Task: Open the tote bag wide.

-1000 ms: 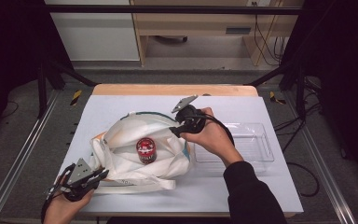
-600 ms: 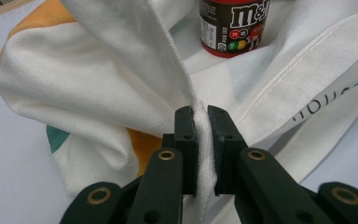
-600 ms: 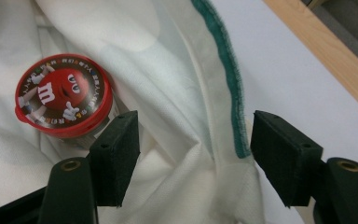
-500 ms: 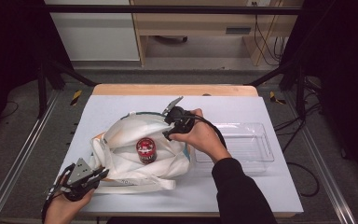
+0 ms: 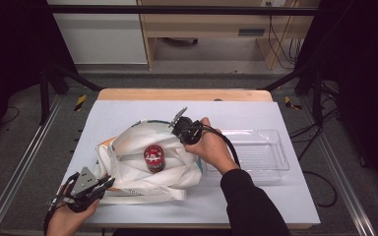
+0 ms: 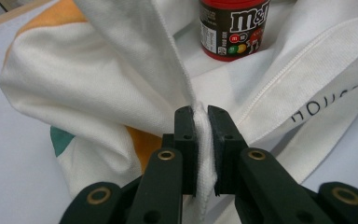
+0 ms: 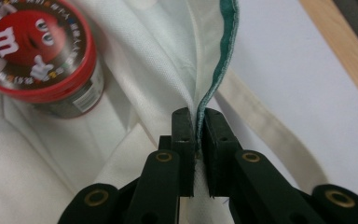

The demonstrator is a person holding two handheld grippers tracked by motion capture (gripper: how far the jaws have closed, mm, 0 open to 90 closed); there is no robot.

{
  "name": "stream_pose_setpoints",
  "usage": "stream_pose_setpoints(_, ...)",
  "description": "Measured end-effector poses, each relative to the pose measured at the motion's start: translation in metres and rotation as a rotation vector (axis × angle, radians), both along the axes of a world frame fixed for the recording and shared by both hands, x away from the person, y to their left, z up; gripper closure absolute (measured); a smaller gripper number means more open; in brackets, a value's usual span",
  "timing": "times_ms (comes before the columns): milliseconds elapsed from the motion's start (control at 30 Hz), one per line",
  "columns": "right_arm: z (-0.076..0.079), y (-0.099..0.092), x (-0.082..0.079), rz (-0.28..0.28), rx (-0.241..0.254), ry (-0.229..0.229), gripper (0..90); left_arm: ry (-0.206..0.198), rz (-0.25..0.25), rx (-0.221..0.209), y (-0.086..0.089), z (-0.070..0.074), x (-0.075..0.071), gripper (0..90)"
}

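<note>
Both tongs are clenched on the white tote bag (image 5: 142, 157): the left gripper (image 6: 203, 140) pinches a folded seam, while the right gripper (image 7: 196, 135), whose jaws have just been closing, nips the green-edged rim. A hard pull could tip the M&M's canister (image 5: 154, 158) standing inside. The clear plastic tray (image 5: 268, 155) beside it holds nothing.

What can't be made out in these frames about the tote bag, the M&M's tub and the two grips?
- M&M's tub: in the left gripper view its top is cut off by the upper edge; its small label print is unreadable.
- tote bag: its inside is hidden by its own folds in the high view; its black lettering is cut off at the left gripper view's edge.
- right gripper: in the high view the person's hand covers its jaws.
</note>
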State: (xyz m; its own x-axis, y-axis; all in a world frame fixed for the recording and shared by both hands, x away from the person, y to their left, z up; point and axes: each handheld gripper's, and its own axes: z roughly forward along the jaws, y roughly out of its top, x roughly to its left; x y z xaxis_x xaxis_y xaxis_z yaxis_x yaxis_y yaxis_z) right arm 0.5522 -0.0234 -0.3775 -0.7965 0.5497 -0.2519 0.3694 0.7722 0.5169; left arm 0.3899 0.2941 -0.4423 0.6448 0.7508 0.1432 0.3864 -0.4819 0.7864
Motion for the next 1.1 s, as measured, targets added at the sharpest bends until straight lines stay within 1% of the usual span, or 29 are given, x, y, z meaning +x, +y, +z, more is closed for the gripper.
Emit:
stream_pose_setpoints(33, 0.004, -0.002, 0.002, -0.015, 0.018, -0.017, 85.1, 0.015, -0.006, -0.008, 0.0, 0.0, -0.001, 82.4)
stream_pose_setpoints(67, 0.004, -0.002, 0.002, -0.015, 0.018, -0.017, 85.1, 0.015, -0.006, -0.008, 0.0, 0.0, -0.001, 82.4)
stream_pose_setpoints(133, 0.009, -0.007, 0.006, -0.036, 0.037, -0.044, 85.3, 0.01, -0.006, 0.002, 0.001, 0.0, -0.001, 82.5)
stream_pose_setpoints(200, 0.014, -0.011, 0.009, -0.055, 0.052, -0.058, 85.4, 0.014, -0.007, 0.006, 0.002, 0.0, -0.001, 82.6)
stream_pose_setpoints(267, 0.018, -0.015, 0.013, -0.075, 0.067, -0.068, 85.5, 0.014, -0.01, 0.011, 0.002, 0.0, -0.002, 82.7)
stream_pose_setpoints(467, 0.026, -0.021, 0.021, -0.099, 0.086, -0.082, 85.6, 0.013, -0.016, 0.031, 0.002, 0.001, -0.003, 82.9)
stream_pose_setpoints(533, 0.025, -0.022, 0.024, -0.108, 0.09, -0.076, 85.6, 0.005, -0.019, 0.046, 0.002, 0.001, -0.003, 83.0)
stream_pose_setpoints(567, 0.02, -0.022, 0.027, -0.117, 0.072, -0.06, 85.5, 0.017, -0.018, 0.048, 0.002, 0.0, -0.003, 83.0)
stream_pose_setpoints(633, 0.017, -0.021, 0.028, -0.118, 0.063, -0.053, 85.5, 0.035, -0.021, 0.053, 0.001, -0.001, -0.003, 83.0)
stream_pose_setpoints(667, 0.011, -0.02, 0.03, -0.117, 0.047, -0.039, 85.4, 0.041, -0.022, 0.046, 0.002, -0.002, -0.002, 83.0)
stream_pose_setpoints(767, 0.007, -0.02, 0.03, -0.114, 0.041, -0.03, 85.4, 0.041, -0.023, 0.041, 0.002, -0.003, -0.002, 83.0)
stream_pose_setpoints(900, 0.0, -0.019, 0.03, -0.107, 0.021, -0.011, 85.2, 0.041, -0.024, 0.033, 0.003, -0.004, -0.001, 82.9)
stream_pose_setpoints(967, -0.002, -0.018, 0.03, -0.11, 0.015, -0.007, 85.1, 0.032, -0.024, 0.035, 0.003, -0.004, -0.001, 82.9)
stream_pose_setpoints(1000, -0.008, -0.018, 0.028, -0.097, -0.001, 0.022, 84.7, 0.032, -0.022, 0.034, 0.002, -0.004, -0.001, 82.8)
stream_pose_setpoints(1100, -0.011, -0.018, 0.026, -0.093, -0.003, 0.03, 83.8, 0.027, -0.019, 0.034, 0.001, -0.004, -0.001, 82.6)
